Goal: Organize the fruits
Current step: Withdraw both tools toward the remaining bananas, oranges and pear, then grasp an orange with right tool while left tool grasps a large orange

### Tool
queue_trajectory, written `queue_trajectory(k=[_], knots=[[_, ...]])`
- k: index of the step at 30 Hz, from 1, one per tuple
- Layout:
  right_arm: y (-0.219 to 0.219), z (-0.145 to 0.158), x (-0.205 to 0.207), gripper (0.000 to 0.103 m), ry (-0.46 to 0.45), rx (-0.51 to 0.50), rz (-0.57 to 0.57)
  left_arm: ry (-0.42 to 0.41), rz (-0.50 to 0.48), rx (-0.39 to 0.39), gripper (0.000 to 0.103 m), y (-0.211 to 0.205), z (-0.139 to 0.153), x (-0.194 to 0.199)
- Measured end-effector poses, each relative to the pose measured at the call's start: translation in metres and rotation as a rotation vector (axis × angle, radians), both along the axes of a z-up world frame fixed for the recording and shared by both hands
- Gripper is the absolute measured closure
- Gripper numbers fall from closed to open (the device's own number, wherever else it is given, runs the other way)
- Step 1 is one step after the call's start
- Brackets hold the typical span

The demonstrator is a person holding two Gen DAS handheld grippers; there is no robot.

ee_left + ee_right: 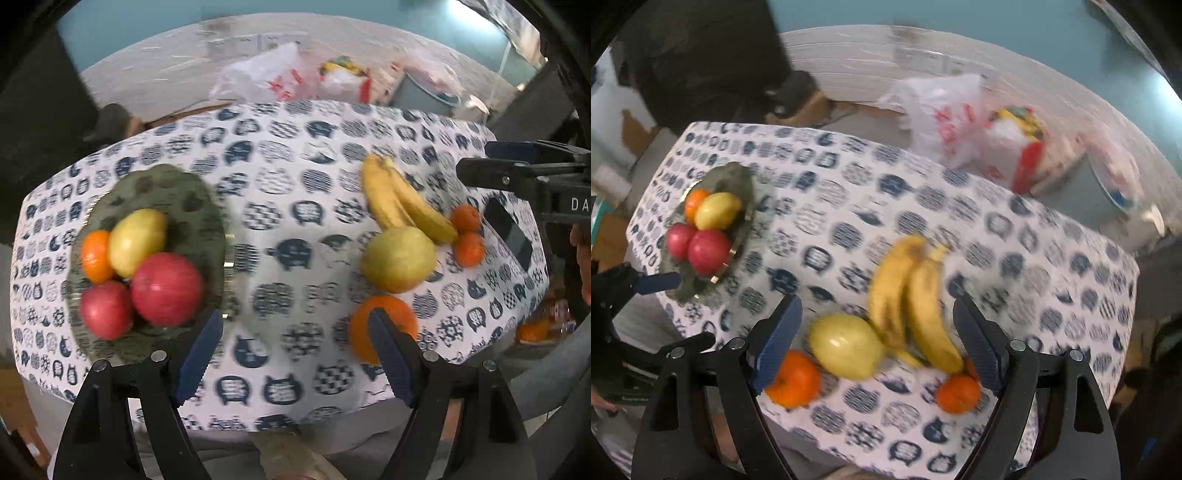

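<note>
Over on the left the green plate (173,184) already carries a small orange (95,255), a yellow pear (137,242) and two red apples (166,288), bunched toward its near side, so it looks like the collecting spot. It lies just ahead and to the left of the left gripper (295,354), whose jaws stand wide apart and hold nothing. Straight between those jaws there is only the cat-print cloth of the worktop (288,177).

Further right, the loose fruit waits in a cluster. A big orange (384,325) sits partly behind the left gripper's right jaw. Beyond it lie a second pear (399,258), a pair of bananas (402,199) and two mandarins (467,238), all touching or nearly so.

The right gripper (877,343) hangs over this cluster, jaws spread wide and empty. The pear and the lower ends of the bananas fall between its jaws; the big orange peeks from behind its left jaw and a mandarin sits just inside its right jaw. I'd judge it is lining up on the pear or bananas to carry to the plate, with half the fruit not yet moved. Both views are blurred, so fine contact is hard to call.
</note>
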State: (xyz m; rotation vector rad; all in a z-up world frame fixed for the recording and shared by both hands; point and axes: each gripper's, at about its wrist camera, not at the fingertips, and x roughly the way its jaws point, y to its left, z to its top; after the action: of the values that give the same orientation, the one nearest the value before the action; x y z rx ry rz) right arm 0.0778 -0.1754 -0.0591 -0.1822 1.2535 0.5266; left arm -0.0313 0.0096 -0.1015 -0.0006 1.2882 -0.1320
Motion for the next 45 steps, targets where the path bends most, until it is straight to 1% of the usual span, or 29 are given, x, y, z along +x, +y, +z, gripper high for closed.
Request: queue_trajectory(k=[4,7,10,14,22,25,30,33,34,35,37,38,39,40,45], knots=[[-0.037,-0.015,-0.007,0.019,0.026,-0.030,-0.055,0.020,-0.040,-0.002,0.020,-0.026,-0.007,0.004],[-0.056,-0.028,-0.013,0.019,0.049,-0.053,-0.075,0.053,-0.060,-0.007,0.020,-0.042,-0.017,0.007],[-0.070,-0.041,-0.020,0.019,0.076,-0.069,-0.086,0.086,-0.071,-0.015,0.020,-0.054,-0.025,0.009],[-0.084,-0.058,-0.025,0.019,0.110,-0.083,-0.094,0.116,-0.084,-0.002,0.020,-0.066,-0.037,0.010],[-0.095,-0.098,-0.030,0.019,0.180,-0.130,-0.096,0.189,-0.076,0.008,0.020,-0.073,-0.066,0.012],[-0.096,-0.111,-0.030,0.019,0.198,-0.152,-0.094,0.202,-0.074,0.010,0.016,-0.074,-0.074,0.013],[-0.098,-0.127,-0.028,0.020,0.221,-0.156,-0.084,0.242,-0.074,0.001,0.016,-0.078,-0.086,0.013],[-0.102,-0.134,-0.026,0.026,0.229,-0.141,-0.091,0.252,-0.086,0.009,0.016,-0.083,-0.093,0.013],[-0.102,-0.136,-0.025,0.030,0.234,-0.126,-0.095,0.249,-0.089,0.007,0.016,-0.086,-0.094,0.011],[-0.103,-0.137,-0.025,0.032,0.240,-0.114,-0.096,0.245,-0.095,0.005,0.017,-0.086,-0.095,0.011],[-0.104,-0.139,-0.024,0.036,0.249,-0.114,-0.087,0.243,-0.110,0.004,0.024,-0.087,-0.095,0.011],[-0.106,-0.141,-0.025,0.041,0.249,-0.117,-0.081,0.243,-0.120,-0.005,0.032,-0.087,-0.096,0.010],[-0.105,-0.142,-0.024,0.045,0.252,-0.114,-0.074,0.239,-0.125,-0.003,0.032,-0.088,-0.096,0.010],[-0.102,-0.143,-0.024,0.052,0.255,-0.107,-0.067,0.234,-0.129,-0.001,0.032,-0.088,-0.095,0.010],[-0.091,-0.142,-0.029,0.053,0.237,-0.115,-0.039,0.216,-0.146,0.008,0.033,-0.090,-0.094,0.008]])
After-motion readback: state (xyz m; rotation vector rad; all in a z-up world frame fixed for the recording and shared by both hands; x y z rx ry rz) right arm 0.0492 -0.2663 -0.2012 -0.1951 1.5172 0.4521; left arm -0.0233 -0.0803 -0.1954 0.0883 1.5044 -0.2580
